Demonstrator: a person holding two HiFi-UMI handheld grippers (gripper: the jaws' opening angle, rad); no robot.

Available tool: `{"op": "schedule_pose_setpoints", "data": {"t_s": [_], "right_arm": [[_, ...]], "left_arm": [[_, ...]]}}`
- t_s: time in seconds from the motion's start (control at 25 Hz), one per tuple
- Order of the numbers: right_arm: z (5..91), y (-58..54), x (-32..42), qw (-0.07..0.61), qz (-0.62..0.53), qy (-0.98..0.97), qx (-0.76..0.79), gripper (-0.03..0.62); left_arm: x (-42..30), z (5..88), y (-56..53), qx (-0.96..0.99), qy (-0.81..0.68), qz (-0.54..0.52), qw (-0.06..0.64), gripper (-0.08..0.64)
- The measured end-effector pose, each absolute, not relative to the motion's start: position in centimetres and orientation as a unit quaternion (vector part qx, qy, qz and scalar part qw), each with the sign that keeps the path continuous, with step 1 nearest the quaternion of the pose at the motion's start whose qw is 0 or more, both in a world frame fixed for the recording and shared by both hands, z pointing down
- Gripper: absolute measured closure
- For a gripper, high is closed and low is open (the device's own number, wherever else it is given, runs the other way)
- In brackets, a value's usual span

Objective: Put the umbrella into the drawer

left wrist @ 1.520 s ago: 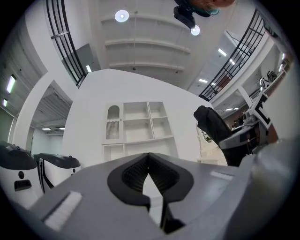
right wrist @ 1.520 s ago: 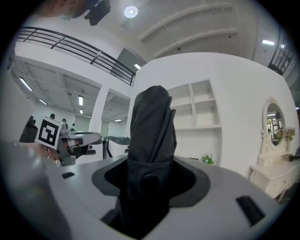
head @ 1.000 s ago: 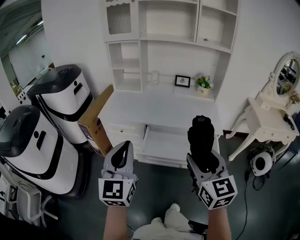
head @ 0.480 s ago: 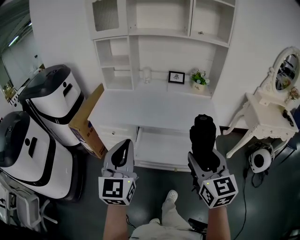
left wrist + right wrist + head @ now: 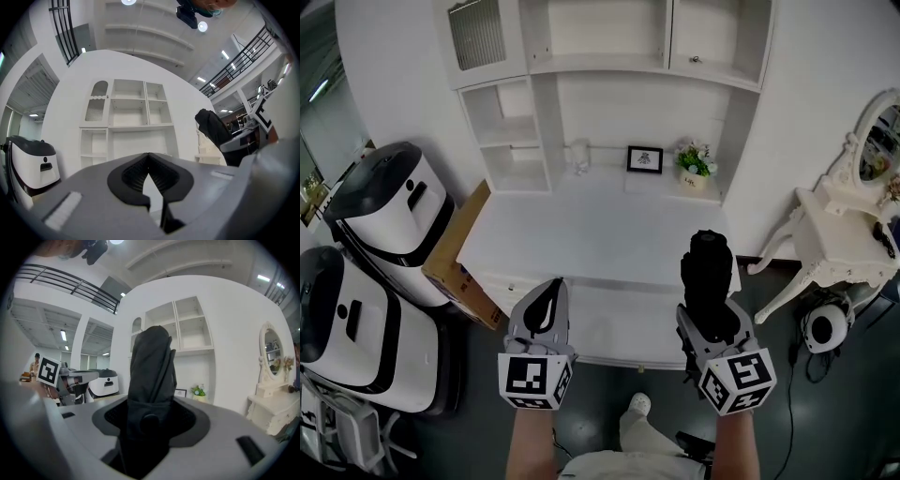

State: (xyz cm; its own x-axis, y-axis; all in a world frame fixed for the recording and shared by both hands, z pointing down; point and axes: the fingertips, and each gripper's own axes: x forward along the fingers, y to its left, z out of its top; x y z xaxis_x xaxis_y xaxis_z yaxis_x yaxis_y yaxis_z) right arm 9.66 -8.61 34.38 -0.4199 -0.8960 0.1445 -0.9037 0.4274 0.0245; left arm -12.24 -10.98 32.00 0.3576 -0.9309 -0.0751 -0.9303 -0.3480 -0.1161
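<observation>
**Umbrella Held Short of Open Drawer**

Right tongs (image 5: 710, 314) clamp the folded black umbrella (image 5: 707, 267), pointing it toward the table's (image 5: 572, 234) front edge. Left tongs (image 5: 547, 302) are closed and empty. The drawer (image 5: 614, 323) below that edge stands pulled out between them, so lowering and release look to remain. A cardboard box (image 5: 455, 248) by the table's left corner and a vanity stand (image 5: 839, 220) at right leave the approach open.

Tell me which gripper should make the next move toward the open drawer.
Right. The right gripper is shut on the black umbrella, and the open drawer lies just ahead, between the two grippers. The left gripper is shut with nothing in it, so it has nothing to deliver.
</observation>
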Motion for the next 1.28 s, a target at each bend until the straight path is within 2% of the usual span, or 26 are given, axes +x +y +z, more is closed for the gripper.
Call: {"op": "schedule_pose_setpoints", "data": {"t_s": [0.56, 1.28], "right_arm": [[35.2, -20.0, 13.9, 0.068, 0.051, -0.850, 0.521, 0.348], [44.3, -23.1, 10.3, 0.146, 0.114, -0.884, 0.430, 0.348]], "left_arm": [[-8.0, 32.8, -21.8, -0.815, 0.576, -0.012, 0.059, 0.551], [-7.9, 36.7, -25.8, -0.812, 0.583, -0.037, 0.014, 0.551]]}}
